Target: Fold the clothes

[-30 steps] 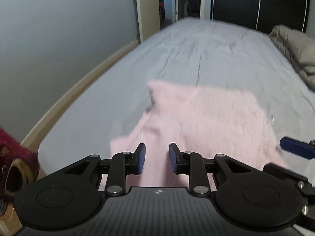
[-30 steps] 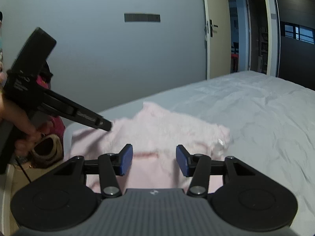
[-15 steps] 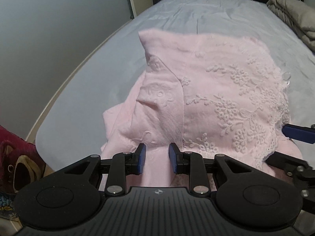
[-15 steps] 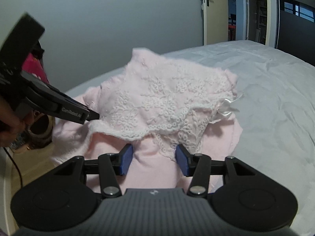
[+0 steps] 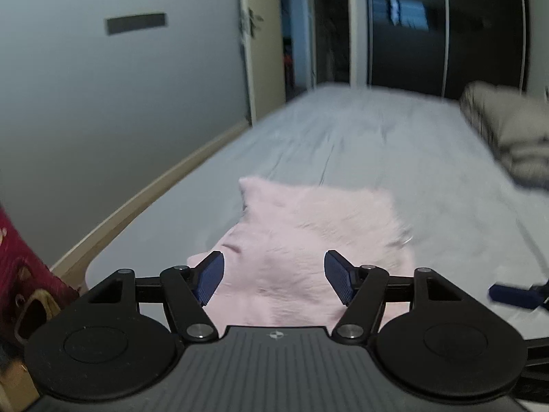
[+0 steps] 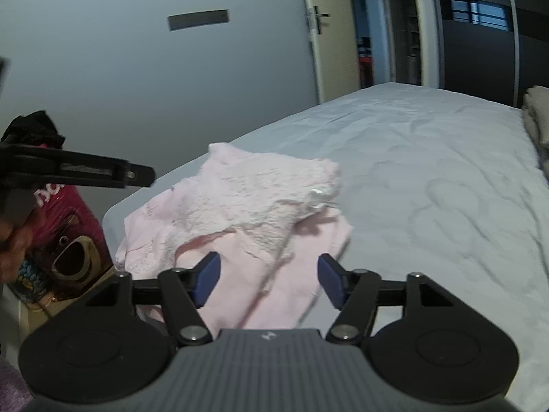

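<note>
A pink lace-trimmed garment (image 5: 308,240) lies partly folded at the near corner of the bed; it also shows in the right wrist view (image 6: 247,206), with its lace half laid over the plain lower half. My left gripper (image 5: 274,279) is open and empty, just above the garment's near edge. My right gripper (image 6: 267,279) is open and empty over the garment's near part. The left gripper's arm (image 6: 85,171) reaches in from the left of the right wrist view.
The grey bed sheet (image 5: 360,144) stretches away behind the garment. A folded grey duvet (image 5: 507,134) lies at the far right. A red printed bag (image 6: 61,240) stands beside the bed's near left corner. A wall and a door (image 6: 329,34) stand beyond.
Both grippers have opened wide and pulled back and up from the garment. The lace half now lies released over the lower half on the bed.
</note>
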